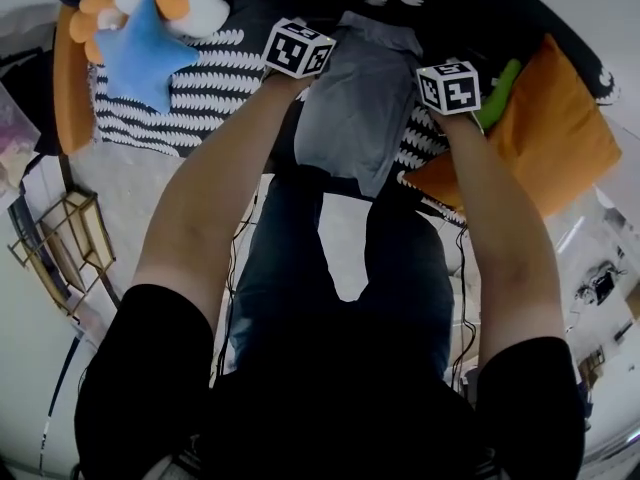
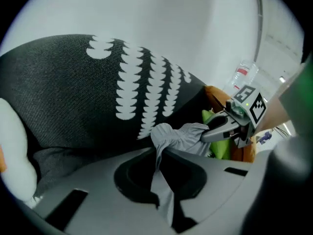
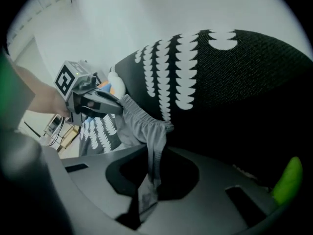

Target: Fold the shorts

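Blue star plush [image 1: 140, 53] is seen at the left end of the patterned cover [image 1: 210, 88], clear of the work.

Left gripper [image 2: 161, 180] is pressed together on a thin bunch of grey cloth, one top corner of the shorts [image 1: 360, 108]. Only a small fold is caught, so a slip-out is judged likely if the cloth is tugged sideways.

The shorts are held up over the middle of the patterned cover and hang down between the two grippers. In both gripper views the cloth is gathered and twisted at the pinch. If it is laid down like that, creases would probably be locked in and the fold would come out skewed.

Right gripper [image 3: 146, 180] is likewise clamped on the other top corner, again on a narrow strip. If one corner is let down ahead of the other, the hem would land crooked on the patterned cover.

Green object [image 1: 500, 88] and orange cushion [image 1: 545, 133] sit at the right end of the patterned cover, close to the right gripper. A snag or a leg draped over the cushion is possible if the shorts are swung that way.
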The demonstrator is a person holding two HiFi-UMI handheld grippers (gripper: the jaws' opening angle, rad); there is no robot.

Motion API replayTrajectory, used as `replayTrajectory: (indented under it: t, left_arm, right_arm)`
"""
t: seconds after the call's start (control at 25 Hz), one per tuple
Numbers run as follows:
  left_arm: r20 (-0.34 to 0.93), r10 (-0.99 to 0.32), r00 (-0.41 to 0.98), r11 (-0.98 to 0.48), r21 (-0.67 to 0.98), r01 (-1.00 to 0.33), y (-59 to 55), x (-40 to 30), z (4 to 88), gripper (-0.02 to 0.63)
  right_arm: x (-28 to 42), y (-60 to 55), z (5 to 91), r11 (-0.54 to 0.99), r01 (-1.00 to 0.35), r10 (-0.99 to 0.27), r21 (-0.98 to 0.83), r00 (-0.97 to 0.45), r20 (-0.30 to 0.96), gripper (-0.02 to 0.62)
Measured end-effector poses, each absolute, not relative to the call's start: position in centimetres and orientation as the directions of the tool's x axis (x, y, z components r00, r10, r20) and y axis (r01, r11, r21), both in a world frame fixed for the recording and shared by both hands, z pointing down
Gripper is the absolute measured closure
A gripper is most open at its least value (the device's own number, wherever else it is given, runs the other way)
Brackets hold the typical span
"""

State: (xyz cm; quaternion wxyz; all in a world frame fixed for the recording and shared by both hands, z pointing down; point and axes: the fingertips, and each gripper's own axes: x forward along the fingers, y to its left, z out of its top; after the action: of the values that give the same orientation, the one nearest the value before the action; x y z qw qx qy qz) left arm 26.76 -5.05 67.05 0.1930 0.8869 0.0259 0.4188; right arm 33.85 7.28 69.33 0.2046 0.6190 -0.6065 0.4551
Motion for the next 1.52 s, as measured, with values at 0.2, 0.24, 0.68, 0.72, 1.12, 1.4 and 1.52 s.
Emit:
replayTrajectory:
  t: [0.2,0.24,0.68,0.72,1.12,1.4,1.52]
  left_arm:
    - [0.732,0.223,0.644,-0.918,0.379,-0.113,-2.1,22.6,66.5,0.574]
    - [0.733,0.222,0.643,-0.917,0.381,-0.118,-1.5,21.7,66.6,0.574]
    - [0.76,0.223,0.611,-0.909,0.389,-0.152,4.2,13.3,68.6,0.572]
    - [0.762,0.231,0.605,-0.91,0.389,-0.143,4.8,12.5,68.9,0.572]
    - [0.786,0.259,0.562,-0.901,0.406,-0.154,9.0,5.7,71.4,0.572]
    - [0.802,0.254,0.541,-0.906,0.393,-0.158,10.5,2.9,72.7,0.571]
    - [0.806,0.261,0.531,-0.905,0.396,-0.156,11.0,2.2,73.1,0.555]
  right_arm:
    - [29.9,10.1,68.3,-0.101,-0.949,-0.529,-0.297,-0.202,0.825,0.56]
    - [29.1,10.7,68.3,-0.086,-0.951,-0.52,-0.296,-0.211,0.828,0.56]
    - [21.2,15.8,69.7,0.059,-0.952,-0.433,-0.299,-0.294,0.852,0.56]
    - [20.5,16.3,70.0,0.071,-0.951,-0.423,-0.3,-0.301,0.855,0.56]
    - [14.1,20.2,72.4,0.193,-0.925,-0.301,-0.327,-0.373,0.878,0.558]
    - [11.1,21.5,74.4,0.197,-0.923,-0.256,-0.331,-0.374,0.891,0.554]
    - [9.8,22.3,74.4,0.25,-0.919,-0.223,-0.306,-0.362,0.905,0.523]
